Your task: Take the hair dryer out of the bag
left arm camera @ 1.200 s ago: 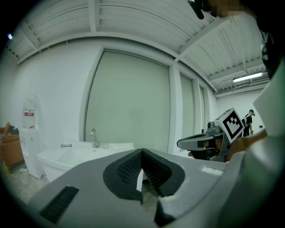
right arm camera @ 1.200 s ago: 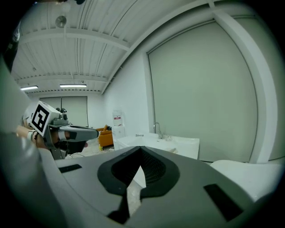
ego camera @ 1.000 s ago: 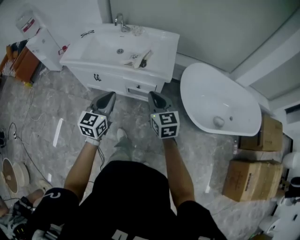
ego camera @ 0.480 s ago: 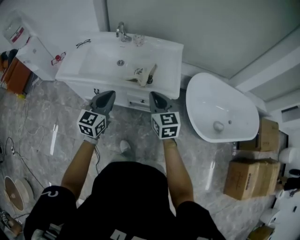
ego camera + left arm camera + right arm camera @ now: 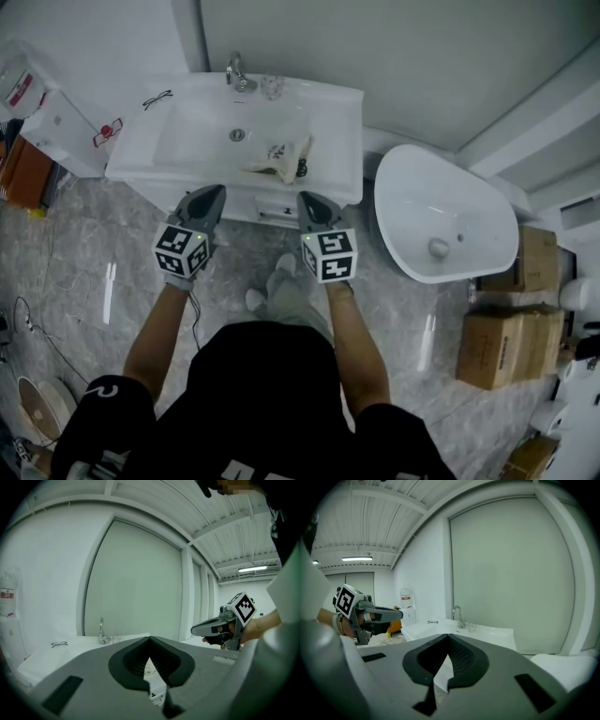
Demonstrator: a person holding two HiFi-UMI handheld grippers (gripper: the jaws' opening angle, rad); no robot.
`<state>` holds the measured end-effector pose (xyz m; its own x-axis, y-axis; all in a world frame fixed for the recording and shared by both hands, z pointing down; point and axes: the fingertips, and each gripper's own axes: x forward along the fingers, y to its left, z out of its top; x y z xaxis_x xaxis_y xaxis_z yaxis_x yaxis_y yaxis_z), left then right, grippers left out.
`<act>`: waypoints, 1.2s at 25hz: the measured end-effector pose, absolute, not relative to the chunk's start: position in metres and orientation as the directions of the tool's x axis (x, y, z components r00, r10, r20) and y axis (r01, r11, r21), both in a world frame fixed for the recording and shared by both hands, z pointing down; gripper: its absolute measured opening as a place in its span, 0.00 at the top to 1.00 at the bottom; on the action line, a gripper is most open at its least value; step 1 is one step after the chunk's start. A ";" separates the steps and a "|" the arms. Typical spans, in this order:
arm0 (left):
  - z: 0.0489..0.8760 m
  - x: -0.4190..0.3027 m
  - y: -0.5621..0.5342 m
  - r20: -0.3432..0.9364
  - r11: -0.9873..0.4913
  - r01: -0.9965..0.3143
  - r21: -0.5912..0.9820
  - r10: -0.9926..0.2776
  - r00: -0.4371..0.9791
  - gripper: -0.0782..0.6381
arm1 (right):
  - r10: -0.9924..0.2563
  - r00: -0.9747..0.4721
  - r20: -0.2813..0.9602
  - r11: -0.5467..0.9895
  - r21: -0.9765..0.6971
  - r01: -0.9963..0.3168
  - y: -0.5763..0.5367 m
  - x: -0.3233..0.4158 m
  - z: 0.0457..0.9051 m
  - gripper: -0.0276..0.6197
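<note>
You've stepped nearer the sink (image 5: 349, 141); left tool (image 5: 220, 188) and right tool (image 5: 304, 197) hover at its front edge, both pressed together, empty

Right gripper (image 5: 449, 644), fingers together, empty, before white sink (image 5: 487, 633) with faucet (image 5: 457, 614).

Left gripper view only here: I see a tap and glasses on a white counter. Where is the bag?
Observer: In the head view the bag lies inside the sink, toward its right side.
Operator: Anything poking out of it?
Observer: A small dark part shows at the bag's right edge; I cannot tell what it is.
Operator: What's off to my right?
Observer: A white tub stands just right of the sink.
</note>
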<state>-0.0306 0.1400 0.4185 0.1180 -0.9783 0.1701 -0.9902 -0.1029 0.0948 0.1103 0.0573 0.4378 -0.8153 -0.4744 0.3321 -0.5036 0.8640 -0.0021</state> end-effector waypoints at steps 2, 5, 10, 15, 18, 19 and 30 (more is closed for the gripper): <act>0.424 -0.029 0.134 0.179 -0.118 -0.989 0.090 -0.975 0.132 0.89 | -0.485 -0.809 0.334 0.856 -0.007 -0.516 0.051 0.112 0.444 0.96; 0.435 -0.028 0.124 0.200 -0.138 -0.987 0.084 -0.968 0.153 0.89 | -0.501 -0.795 0.342 0.842 -0.018 -0.539 0.040 0.115 0.455 0.96; 0.449 -0.032 0.097 0.235 -0.180 -0.980 0.086 -0.952 0.196 0.89 | -0.522 -0.778 0.351 0.824 -0.031 -0.566 0.016 0.108 0.469 0.96; 0.464 -0.033 0.057 0.266 -0.247 -0.964 0.096 -0.927 0.264 0.89 | -0.550 -0.745 0.378 0.792 -0.045 -0.608 -0.017 0.101 0.485 0.96; 0.478 -0.032 0.032 0.293 -0.287 -0.952 0.105 -0.906 0.305 0.89 | -0.567 -0.720 0.400 0.769 -0.055 -0.637 -0.035 0.100 0.497 0.96; 0.483 -0.032 0.023 0.302 -0.300 -0.948 0.109 -0.898 0.319 0.89 | -0.573 -0.711 0.407 0.761 -0.058 -0.646 -0.042 0.100 0.502 0.96; 0.531 -0.027 -0.083 0.375 -0.426 -0.895 0.135 -0.814 0.444 0.89 | -0.629 -0.626 0.461 0.659 -0.111 -0.744 -0.122 0.100 0.545 0.96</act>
